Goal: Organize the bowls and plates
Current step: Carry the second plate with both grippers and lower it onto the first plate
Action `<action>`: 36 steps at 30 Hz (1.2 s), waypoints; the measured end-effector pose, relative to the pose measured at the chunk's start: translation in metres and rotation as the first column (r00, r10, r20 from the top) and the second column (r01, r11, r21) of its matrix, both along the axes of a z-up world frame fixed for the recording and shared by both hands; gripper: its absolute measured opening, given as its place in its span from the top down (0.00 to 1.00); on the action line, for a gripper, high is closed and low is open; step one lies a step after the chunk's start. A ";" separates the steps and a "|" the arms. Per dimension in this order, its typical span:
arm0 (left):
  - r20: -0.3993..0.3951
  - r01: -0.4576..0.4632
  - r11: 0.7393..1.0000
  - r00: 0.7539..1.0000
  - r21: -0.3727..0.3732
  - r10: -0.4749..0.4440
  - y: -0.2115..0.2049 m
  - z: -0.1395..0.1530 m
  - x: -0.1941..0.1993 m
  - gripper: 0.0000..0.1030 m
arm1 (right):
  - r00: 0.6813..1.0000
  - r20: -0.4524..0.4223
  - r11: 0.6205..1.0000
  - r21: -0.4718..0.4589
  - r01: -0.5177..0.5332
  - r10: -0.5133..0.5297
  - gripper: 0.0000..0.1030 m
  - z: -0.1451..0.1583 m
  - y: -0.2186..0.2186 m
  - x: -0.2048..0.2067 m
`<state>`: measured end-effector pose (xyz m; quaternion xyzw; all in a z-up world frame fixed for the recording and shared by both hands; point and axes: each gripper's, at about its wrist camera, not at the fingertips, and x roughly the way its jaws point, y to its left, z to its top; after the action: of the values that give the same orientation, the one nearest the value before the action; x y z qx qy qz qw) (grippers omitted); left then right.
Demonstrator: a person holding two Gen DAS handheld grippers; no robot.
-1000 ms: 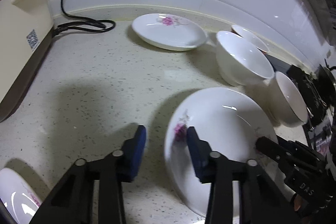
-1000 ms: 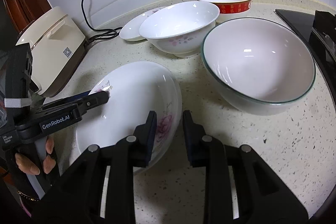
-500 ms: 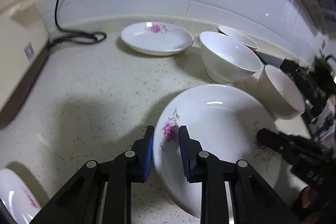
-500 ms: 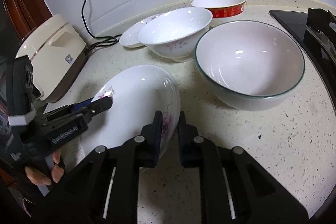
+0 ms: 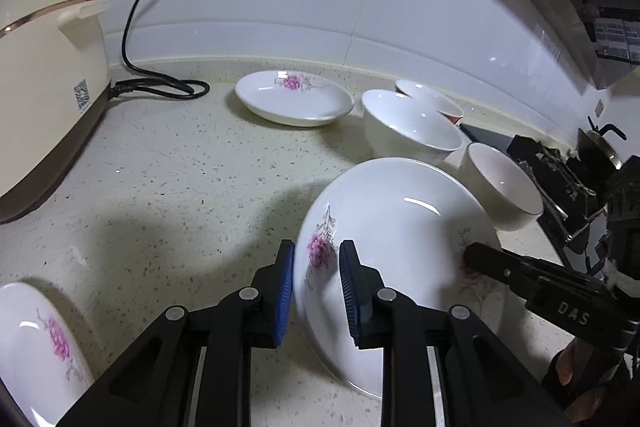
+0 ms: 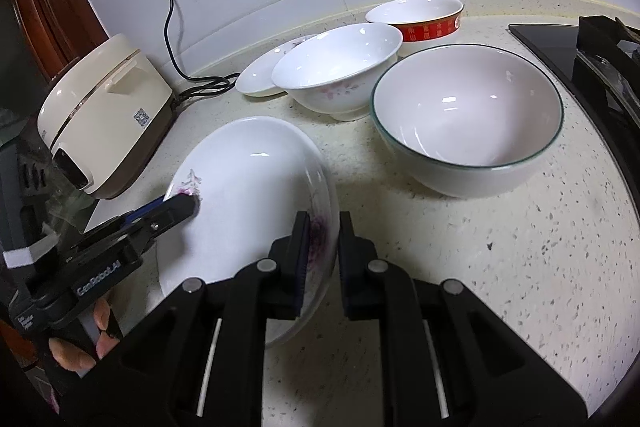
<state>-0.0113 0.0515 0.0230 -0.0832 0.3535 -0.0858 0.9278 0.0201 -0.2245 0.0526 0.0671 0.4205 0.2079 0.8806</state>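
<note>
A white plate (image 5: 400, 239) with pink flowers is held tilted over the speckled counter (image 5: 180, 195), with its shadow beneath it. My left gripper (image 5: 316, 291) is shut on the plate's left rim, its blue pads (image 5: 285, 291) on either side of the flower. My right gripper (image 6: 323, 259) is shut on the opposite rim of the same plate (image 6: 248, 187). Each gripper shows in the other's view: the right gripper (image 5: 476, 259) at the plate's right edge, the left gripper (image 6: 184, 207) at its left edge.
Behind stand a flowered plate (image 5: 294, 99), a white bowl (image 6: 336, 67), a green-rimmed bowl (image 6: 468, 119) and a red-banded bowl (image 6: 416, 15). Another flowered plate (image 5: 36, 347) lies near left. A rice cooker (image 5: 44, 67) with its cord is at the left, a stove (image 6: 600, 59) at the right.
Both grippers' jaws have closed from open onto opposite rims of the plate. The plate has tipped up from the counter, and the left hand has shifted with it.
</note>
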 end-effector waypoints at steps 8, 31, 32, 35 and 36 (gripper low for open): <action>-0.013 -0.033 0.993 0.999 -0.111 0.032 0.016 -0.002 -0.008 0.77 | 1.000 -0.002 1.000 0.000 -0.029 0.029 0.85 0.000 0.005 -0.004; -0.127 -0.336 0.923 0.940 -0.188 0.316 0.039 0.004 -0.055 0.77 | 0.987 -0.163 0.976 0.215 0.044 -0.009 0.86 -0.013 0.016 -0.017; -0.128 -0.341 0.921 0.938 -0.190 0.321 0.041 0.003 -0.057 0.77 | 0.987 -0.164 0.975 0.220 0.040 -0.004 0.86 -0.013 0.018 -0.019; -0.123 -0.359 0.914 0.932 -0.189 0.340 0.047 0.003 -0.065 0.77 | 0.986 -0.165 0.972 0.233 0.030 0.009 0.86 -0.013 0.024 -0.024; -0.119 -0.366 0.912 0.930 -0.184 0.349 0.048 0.004 -0.069 0.77 | 0.986 -0.166 0.971 0.237 0.028 0.012 0.86 -0.013 0.026 -0.025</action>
<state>-0.0799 0.1000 0.0267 -0.2443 0.3601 0.0531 0.8988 -0.0051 -0.1987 0.0399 0.1912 0.4641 0.2472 0.8288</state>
